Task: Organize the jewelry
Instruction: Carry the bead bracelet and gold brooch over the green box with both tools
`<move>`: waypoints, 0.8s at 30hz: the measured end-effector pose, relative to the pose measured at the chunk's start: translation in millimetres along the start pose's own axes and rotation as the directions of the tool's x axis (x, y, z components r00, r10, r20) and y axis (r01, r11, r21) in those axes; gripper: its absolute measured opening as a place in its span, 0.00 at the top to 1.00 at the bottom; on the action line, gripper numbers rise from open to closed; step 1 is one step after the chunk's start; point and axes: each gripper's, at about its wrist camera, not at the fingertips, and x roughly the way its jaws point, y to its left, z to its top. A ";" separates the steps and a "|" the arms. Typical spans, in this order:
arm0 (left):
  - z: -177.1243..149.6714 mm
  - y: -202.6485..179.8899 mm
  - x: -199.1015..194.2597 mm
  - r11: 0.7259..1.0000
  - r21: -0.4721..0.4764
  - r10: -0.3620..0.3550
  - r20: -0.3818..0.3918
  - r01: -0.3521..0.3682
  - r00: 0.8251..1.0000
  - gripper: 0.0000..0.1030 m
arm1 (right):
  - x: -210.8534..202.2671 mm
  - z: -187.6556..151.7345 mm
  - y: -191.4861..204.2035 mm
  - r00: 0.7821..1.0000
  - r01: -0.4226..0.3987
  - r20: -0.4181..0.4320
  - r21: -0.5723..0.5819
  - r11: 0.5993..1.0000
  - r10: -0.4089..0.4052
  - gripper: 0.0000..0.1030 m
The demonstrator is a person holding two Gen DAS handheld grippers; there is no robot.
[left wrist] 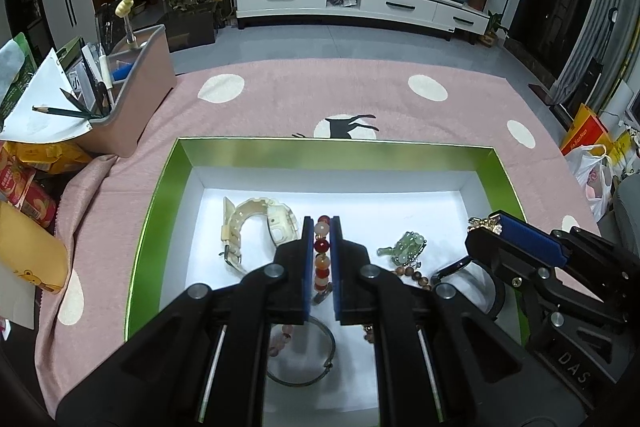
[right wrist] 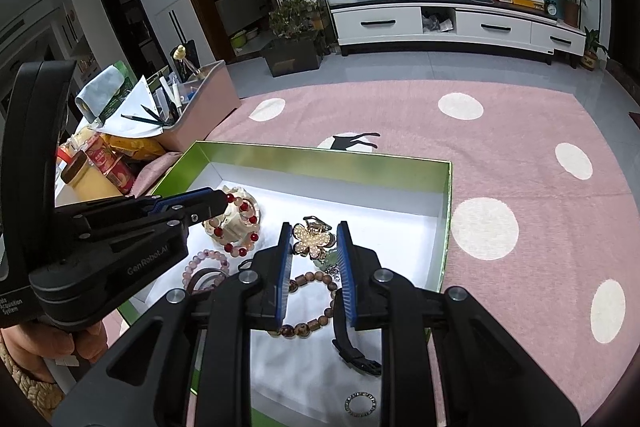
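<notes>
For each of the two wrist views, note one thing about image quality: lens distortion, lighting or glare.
Left wrist view: fisheye bends the TV cabinet into a curve, corners vignette black, and the box floor is brightly lit. Right wrist view: the same bowing, the white floor glares near the red bead bracelet, and the flower hair clip stays sharp.

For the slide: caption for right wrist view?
Right gripper holds flower hair clip over green-walled box; left gripper holds red-bead bracelet.

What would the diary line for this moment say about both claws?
left claw: shut on red bead bracelet | right claw: shut on flower hair clip | both over green box
</notes>
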 end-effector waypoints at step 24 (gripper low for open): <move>4.1 -2.8 17.1 1.000 0.014 0.011 -0.037 -0.011 0.999 0.93 | 18.9 3.8 1.0 0.999 0.015 -0.039 -0.008 1.000 -0.015 0.79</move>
